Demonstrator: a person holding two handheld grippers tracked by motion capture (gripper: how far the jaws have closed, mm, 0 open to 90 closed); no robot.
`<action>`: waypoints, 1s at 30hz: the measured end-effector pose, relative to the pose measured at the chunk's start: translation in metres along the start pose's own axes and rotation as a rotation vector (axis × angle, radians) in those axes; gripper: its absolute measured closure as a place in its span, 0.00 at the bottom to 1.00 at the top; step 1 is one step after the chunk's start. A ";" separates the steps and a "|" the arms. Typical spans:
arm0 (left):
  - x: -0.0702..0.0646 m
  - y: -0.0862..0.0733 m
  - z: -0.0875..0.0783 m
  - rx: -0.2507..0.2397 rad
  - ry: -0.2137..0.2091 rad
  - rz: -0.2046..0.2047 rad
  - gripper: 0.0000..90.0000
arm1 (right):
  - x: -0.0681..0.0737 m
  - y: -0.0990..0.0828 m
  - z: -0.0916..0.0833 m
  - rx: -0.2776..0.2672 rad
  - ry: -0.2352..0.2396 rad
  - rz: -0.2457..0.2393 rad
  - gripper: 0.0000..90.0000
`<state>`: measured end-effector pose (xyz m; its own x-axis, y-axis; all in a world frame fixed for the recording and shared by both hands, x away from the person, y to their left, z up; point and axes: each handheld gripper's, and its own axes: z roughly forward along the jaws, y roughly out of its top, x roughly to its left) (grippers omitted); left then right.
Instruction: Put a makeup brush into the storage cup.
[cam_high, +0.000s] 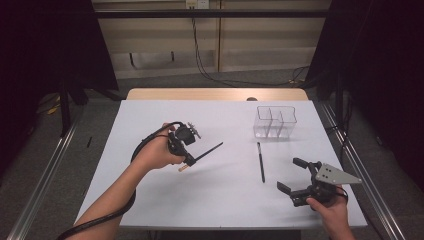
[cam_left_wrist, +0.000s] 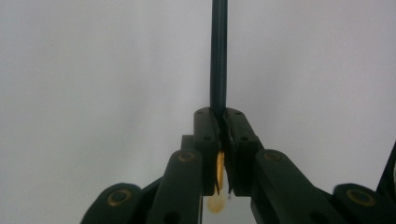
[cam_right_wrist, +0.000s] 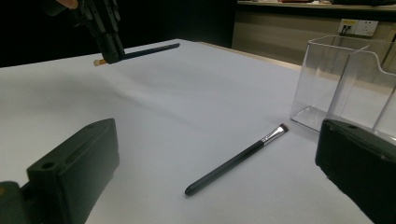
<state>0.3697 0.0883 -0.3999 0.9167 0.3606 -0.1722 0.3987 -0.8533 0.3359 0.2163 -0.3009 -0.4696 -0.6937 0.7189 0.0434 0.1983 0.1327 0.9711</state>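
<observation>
I have the left gripper (cam_high: 189, 159) clamped tight on a thin dark brush (cam_high: 207, 151), lifted clear of the tabletop (cam_high: 150, 200). To do this well, I'd carry it level toward the clear holder (cam_high: 275, 121), then tip it upright over 1 compartment. It's slim, with a pale tan end behind the jaws. My right gripper (cam_high: 292, 175) waits wide open, empty.

A white-topped table (cam_high: 165, 200) with a light wooden strip along its far edge carries the things. A clear plastic organiser (cam_high: 275, 121) with several compartments stands toward its far right part. Near it, toward the person, a dark-handled makeup brush (cam_high: 260, 161) lies flat on the white surface, its bristle end pointing at the organiser, apart from it.
</observation>
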 end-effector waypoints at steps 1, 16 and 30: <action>-0.002 0.001 0.001 0.005 -0.007 0.006 0.94 | 0.000 0.000 0.000 -0.001 0.002 -0.002 0.00; -0.025 0.016 0.010 0.011 -0.043 0.082 0.94 | 0.000 0.006 0.005 0.007 0.014 -0.005 0.00; -0.038 0.031 0.018 0.008 -0.074 0.140 0.94 | 0.002 0.011 0.006 0.068 0.014 -0.002 0.00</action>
<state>0.3470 0.0409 -0.3999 0.9587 0.2095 -0.1924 0.2669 -0.8962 0.3545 0.2215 -0.2939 -0.4600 -0.7038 0.7090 0.0449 0.2428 0.1806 0.9531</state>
